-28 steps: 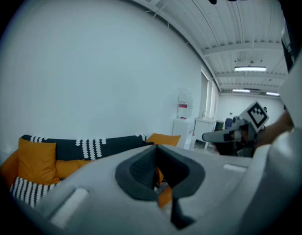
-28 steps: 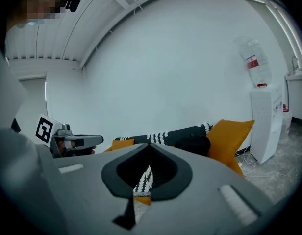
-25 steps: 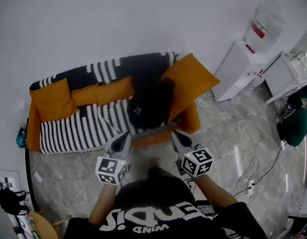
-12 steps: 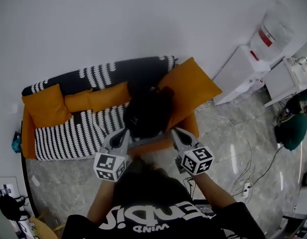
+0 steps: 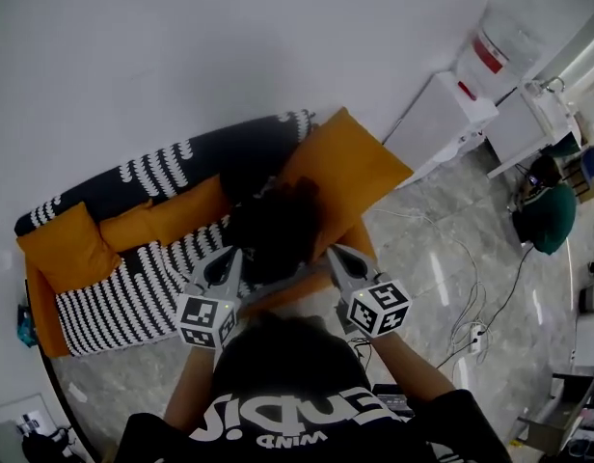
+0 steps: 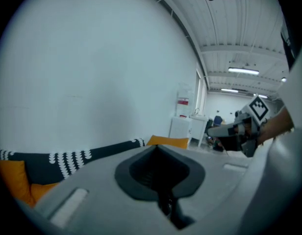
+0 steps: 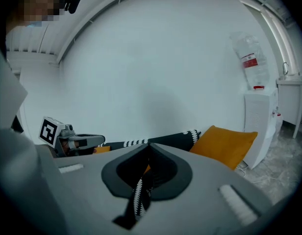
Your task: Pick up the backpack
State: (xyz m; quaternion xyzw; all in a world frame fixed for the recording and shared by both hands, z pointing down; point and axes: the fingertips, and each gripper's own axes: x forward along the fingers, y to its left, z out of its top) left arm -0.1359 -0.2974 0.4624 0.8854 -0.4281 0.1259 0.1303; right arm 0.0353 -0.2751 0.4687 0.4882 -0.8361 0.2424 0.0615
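Observation:
The black backpack (image 5: 268,228) sits on a sofa (image 5: 114,297) with a black-and-white patterned cover, leaning against a large orange cushion (image 5: 345,167). My left gripper (image 5: 229,254) hangs at the backpack's near left edge and my right gripper (image 5: 336,252) at its near right edge; whether either touches it I cannot tell. Both are shut with nothing between their fingers. In the left gripper view the shut left gripper (image 6: 157,147) hides the backpack, and the right gripper (image 6: 234,131) shows at the right. In the right gripper view the shut right gripper (image 7: 148,145) covers it too.
Two more orange cushions (image 5: 66,249) lie along the sofa's left part. A white water dispenser (image 5: 442,114) with a bottle (image 5: 495,46) stands to the right of the sofa. Cables and a power strip (image 5: 475,334) lie on the marble floor, and a green chair (image 5: 546,215) stands at the far right.
Both grippers have moved forward to the sofa and now flank the backpack's near edge. The sofa has slid left and lower in the head view. Both jaws stayed shut.

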